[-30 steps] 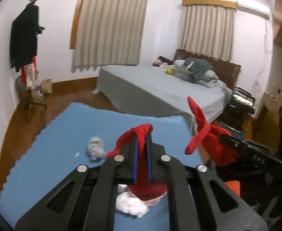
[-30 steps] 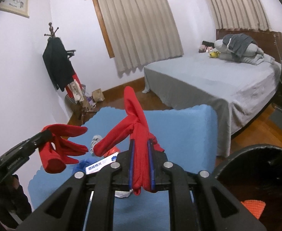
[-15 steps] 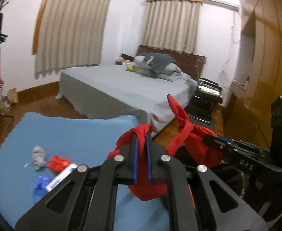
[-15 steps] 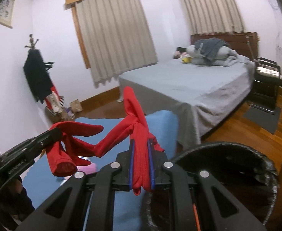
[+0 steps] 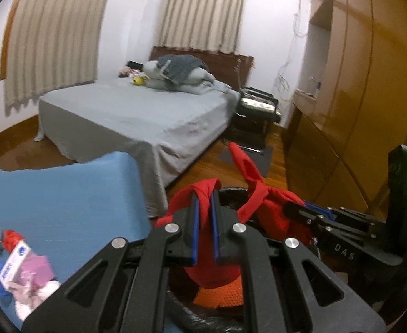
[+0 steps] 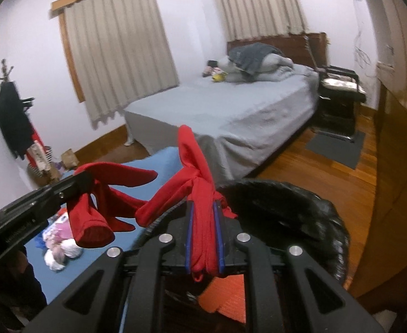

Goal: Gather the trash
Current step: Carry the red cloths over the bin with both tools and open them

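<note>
Both tools pinch the same red bag [image 6: 197,194] — a knotted red plastic one — and hold it up between them in the air. The left tool [image 5: 203,222] has its blue-lined fingers pressed together on a red fold at one side of the bag; the right tool [image 6: 204,234] grips a bunched red strip at the other side, with a loose tail standing up above the knot.

The bag hangs over the rim of a bin lined with black plastic [image 6: 300,202], with something orange [image 6: 225,294] visible inside. To the left, on a blue mat [image 5: 64,199], lies loose trash [image 5: 22,272] — crumpled white tissue, a pink wrapper, a small carton, blue and red scraps. A grey bed [image 6: 231,108] stands behind.
</note>
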`<state>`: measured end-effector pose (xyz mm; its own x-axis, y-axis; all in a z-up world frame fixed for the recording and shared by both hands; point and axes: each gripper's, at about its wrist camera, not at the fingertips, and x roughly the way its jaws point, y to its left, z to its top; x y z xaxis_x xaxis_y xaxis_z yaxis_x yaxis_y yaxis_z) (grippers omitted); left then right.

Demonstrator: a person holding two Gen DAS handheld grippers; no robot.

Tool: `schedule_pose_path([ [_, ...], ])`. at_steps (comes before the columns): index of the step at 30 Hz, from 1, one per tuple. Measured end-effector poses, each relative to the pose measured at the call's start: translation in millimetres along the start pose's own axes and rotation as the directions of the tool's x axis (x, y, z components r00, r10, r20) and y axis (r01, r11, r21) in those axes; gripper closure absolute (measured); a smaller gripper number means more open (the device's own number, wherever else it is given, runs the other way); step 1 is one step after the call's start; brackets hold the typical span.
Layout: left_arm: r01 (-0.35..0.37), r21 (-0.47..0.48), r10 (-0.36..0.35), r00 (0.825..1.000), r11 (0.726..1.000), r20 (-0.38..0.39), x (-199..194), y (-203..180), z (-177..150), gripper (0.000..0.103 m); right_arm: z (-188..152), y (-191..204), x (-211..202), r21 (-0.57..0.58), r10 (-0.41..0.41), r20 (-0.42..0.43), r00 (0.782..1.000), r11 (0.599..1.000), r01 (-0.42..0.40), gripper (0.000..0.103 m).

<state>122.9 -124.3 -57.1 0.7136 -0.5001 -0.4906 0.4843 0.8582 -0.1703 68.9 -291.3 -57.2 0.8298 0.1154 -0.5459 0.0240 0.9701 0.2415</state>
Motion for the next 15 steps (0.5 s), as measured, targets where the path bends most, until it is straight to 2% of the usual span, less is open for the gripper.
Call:
schedule_pose_path([
  [4,0.043,0.028,-0.042,0.998,0.999,-0.04,20,-15,-6,0.091,-8,-21,3,0.028,-0.045,-0.024,0.999,0.999,0.045,0.085],
  [7,0.058,0.029,-0.056,0.996,0.998,-0.065,26,-18,-10,0.08,-12,-32,4,0.047,-0.07,-0.037,0.997,0.996,0.071,0.083],
  [9,0.065,0.029,-0.063,0.995,0.997,-0.08,31,-18,-12,0.069,-15,-39,4,0.057,-0.084,-0.043,0.996,0.995,0.086,0.076],
  [11,0.062,0.034,-0.059,0.994,0.997,-0.092,32,-17,-16,0.067,-17,-43,4,0.067,-0.092,-0.045,0.995,0.993,0.095,0.074],
  [15,0.037,0.033,-0.034,0.995,0.999,-0.096,30,-13,-18,0.06,-18,-51,2,0.075,-0.104,-0.035,0.994,0.991,0.106,0.057],
])
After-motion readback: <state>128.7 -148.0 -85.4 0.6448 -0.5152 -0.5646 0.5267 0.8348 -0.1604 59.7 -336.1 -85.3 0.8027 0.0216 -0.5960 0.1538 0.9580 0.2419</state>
